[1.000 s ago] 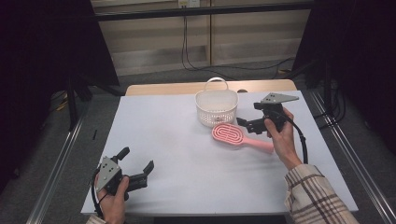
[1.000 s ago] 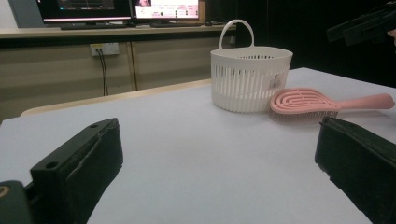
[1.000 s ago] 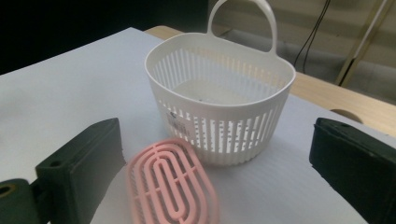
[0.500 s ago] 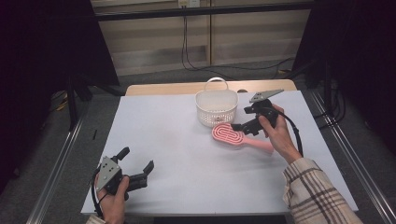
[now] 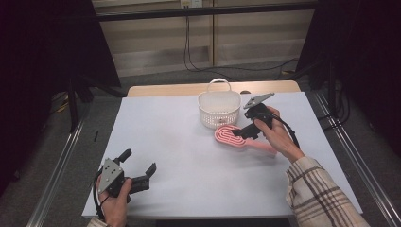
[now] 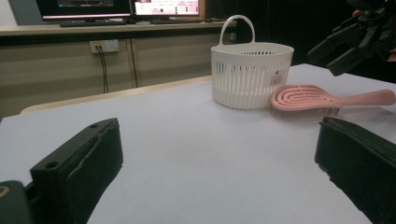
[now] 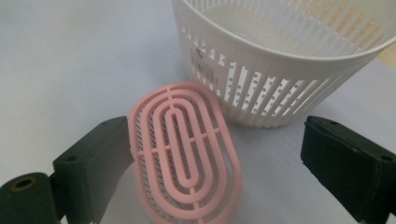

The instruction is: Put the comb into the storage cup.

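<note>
High view first, from left to right: my left gripper rests at the near left corner of the surface, held in my left hand, its black jaws spread wide with nothing between them. Its grey three-cornered plate faces up. Bare white matte surface stretches to the right of it.

Past the middle stands the basket, white plastic, oval, with slotted walls and a thin arched handle, toward the far edge. Touching or just beside its near wall lies the brush, pink plastic, flat on the surface with its bristles down. Its long axis runs diagonally: the oval head points left and toward the basket, and the slim straight handle runs right and toward me, partly under my right hand.

My right gripper hangs over the brush, tilted down to the left. Its jaws have just been closing, yet they stand apart and clamp nothing.

Right gripper view shows the brush head between my two jaws, its back a set of nested oval ribs with open slots. My left-hand jaw stands right at its edge; I cannot tell if it touches. My other jaw stands well clear. The basket curves behind, with a small printed label on its wall.

Left gripper view gives the basket upright and the brush low beside it.
</note>
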A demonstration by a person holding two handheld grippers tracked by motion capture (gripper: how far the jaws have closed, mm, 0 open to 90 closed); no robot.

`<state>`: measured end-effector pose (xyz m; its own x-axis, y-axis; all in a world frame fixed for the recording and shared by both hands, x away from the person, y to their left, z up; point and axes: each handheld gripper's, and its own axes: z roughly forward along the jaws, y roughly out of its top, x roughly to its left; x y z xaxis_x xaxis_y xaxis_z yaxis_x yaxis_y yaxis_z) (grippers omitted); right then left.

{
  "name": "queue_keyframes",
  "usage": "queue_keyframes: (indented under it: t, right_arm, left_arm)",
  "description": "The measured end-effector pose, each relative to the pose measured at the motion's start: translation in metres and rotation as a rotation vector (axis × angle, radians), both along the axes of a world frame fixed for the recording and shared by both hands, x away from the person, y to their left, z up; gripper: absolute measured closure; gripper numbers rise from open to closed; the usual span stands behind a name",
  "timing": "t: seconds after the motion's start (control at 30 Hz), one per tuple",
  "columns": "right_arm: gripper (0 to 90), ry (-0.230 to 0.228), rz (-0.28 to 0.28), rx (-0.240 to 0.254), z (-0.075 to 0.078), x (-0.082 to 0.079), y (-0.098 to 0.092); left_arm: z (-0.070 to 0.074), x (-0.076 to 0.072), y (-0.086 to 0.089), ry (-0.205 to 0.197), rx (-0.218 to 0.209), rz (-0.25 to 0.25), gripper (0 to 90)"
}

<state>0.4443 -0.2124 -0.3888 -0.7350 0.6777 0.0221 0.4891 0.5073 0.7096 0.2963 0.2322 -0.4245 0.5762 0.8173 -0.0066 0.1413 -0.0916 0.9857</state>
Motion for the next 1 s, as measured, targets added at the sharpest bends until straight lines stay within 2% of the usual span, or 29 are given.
queue_keyframes:
  t: [0.07, 0.17, 0.37, 0.47, 0.6, 0.8, 1.0]
  right_arm:
    - [7.6, 0.007, 0.009, -0.005, 0.000, 0.001, 0.001]
    - [4.5, 0.053, 0.040, -0.017, -0.002, 0.003, 0.003]
    - [5.3, 0.066, 0.065, -0.060, -0.002, 0.008, 0.005]
    - [4.5, 0.082, 0.103, -0.095, -0.001, 0.011, 0.007]
    - [4.9, 0.097, 0.123, -0.108, -0.003, 0.012, 0.010]
    - [6.1, 0.110, 0.158, -0.154, -0.006, 0.014, 0.015]
    - [7.7, 0.155, 0.189, -0.183, -0.008, 0.014, 0.021]
  left_arm:
    - [0.000, 0.000, 0.000, -0.003, 0.008, 0.000, 1.1]
    - [0.000, 0.000, 0.000, 0.002, 0.007, -0.007, 1.1]
    - [0.000, 0.000, 0.000, 0.000, 0.009, -0.007, 1.2]
    - [0.000, 0.000, 0.000, 0.000, 0.014, -0.009, 1.1]
    - [0.000, 0.000, 0.000, 0.000, 0.013, -0.010, 1.1]
    - [0.000, 0.000, 0.000, 0.002, 0.013, -0.013, 1.1]
    - [-0.001, 0.000, 0.000, 0.003, 0.012, -0.016, 1.1]
